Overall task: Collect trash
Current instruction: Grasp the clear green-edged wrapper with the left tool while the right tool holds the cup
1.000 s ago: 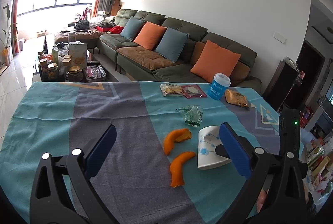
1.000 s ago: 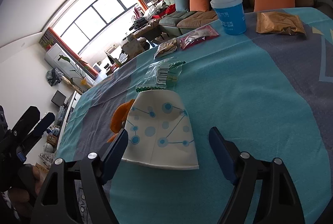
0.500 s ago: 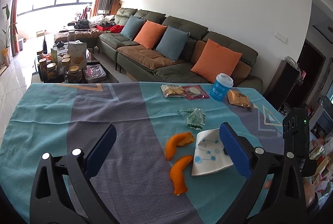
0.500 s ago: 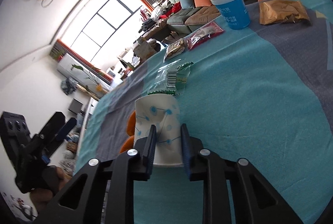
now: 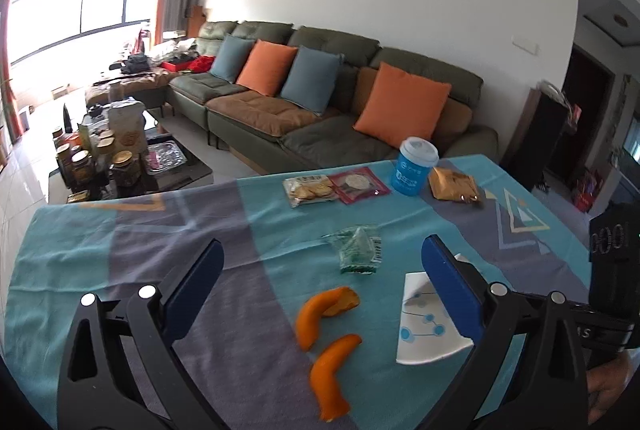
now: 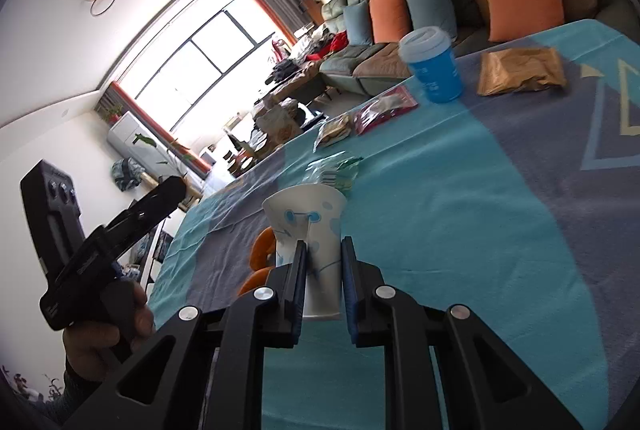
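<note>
A: Right wrist view: right tool (image 6: 323, 272) has just been closing, paper cup (image 6: 310, 230) between the pads, both pads pressing on its lower half, near the base. So clamped on the cup

B: Cup squashed?

A: Yes, flattened white paper with blue dots and lines, mouth pointing away from the camera toward the far side of the worktop (image 6: 460, 230). Cannot tell whether its base is clear of the cloth or touching it

B: Handling?

A: My guess: very light, thin paper, crushes easily, not fragile in any way that matters for trash. Dry paper should not slip on the pads. Hold near the stiffer base rim looks right, the open end would just fold

B: Left side?

A: Left wrist view: left tool (image 5: 316, 264) wide open, nothing between the pads. Two orange peels (image 5: 318, 314) lie on the cloth just ahead of it, between the lines of its two fingers, apart from both. Crumpled clear wrapper (image 5: 358, 254) sits a bit further out

B: Peels?

A: Probably soft, curved, light, maybe a little slick; pinch across the middle of the curve

B: Cup relative to the left tool?

A: Just beside and partly behind its right finger, not touching as far as I can see
</note>
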The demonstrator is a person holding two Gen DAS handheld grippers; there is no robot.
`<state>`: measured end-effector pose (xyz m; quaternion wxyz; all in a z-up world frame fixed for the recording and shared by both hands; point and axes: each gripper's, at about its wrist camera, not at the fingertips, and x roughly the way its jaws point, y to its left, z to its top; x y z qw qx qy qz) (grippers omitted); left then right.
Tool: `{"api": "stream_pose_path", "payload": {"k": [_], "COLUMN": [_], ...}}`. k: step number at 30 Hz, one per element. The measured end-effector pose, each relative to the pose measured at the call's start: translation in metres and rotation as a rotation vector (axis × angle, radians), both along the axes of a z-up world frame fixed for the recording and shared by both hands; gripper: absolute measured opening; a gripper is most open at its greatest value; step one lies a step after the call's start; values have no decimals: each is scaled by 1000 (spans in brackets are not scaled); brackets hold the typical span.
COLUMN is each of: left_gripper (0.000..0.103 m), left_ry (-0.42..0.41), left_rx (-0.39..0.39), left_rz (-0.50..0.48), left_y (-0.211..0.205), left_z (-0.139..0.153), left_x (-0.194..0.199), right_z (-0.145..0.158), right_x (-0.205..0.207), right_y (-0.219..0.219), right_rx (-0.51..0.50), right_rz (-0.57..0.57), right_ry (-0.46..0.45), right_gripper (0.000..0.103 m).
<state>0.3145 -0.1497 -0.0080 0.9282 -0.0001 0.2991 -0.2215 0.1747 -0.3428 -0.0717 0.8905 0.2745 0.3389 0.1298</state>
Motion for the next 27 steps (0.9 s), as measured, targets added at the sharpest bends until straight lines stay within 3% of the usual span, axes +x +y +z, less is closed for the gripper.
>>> {"api": "stream_pose_path", "payload": {"k": [6,14,19,22,24,27], "left_gripper": [97,96,79,66,51,40], "left_ry": [49,191,237,269,286,314], "left_rx": [71,121,160,188,208,219], "left_rz": [-62,-92,-75,-67,-60,-63], "left_y": [-40,-82,-94,-100,-103,-107], "left_z": [-17,-54,-70,-80,-85,-91], "left_x": [28,65,79,85,89,91], "right_z": [1,-4,-7,-8,-8,-5], "right_x": [-12,-20,-24,-26,-26,-31], "right_y": [-15,-33,-41,-45,-47,-47], "right_rx": [-2,19,31,38,40,43], "right_rz": [-33,-62,-70,-74,-75,-80], "right_ry": [-2,-5,-4,-2,-3,-6], "right_gripper": [15,15,15,15,15,15]}}
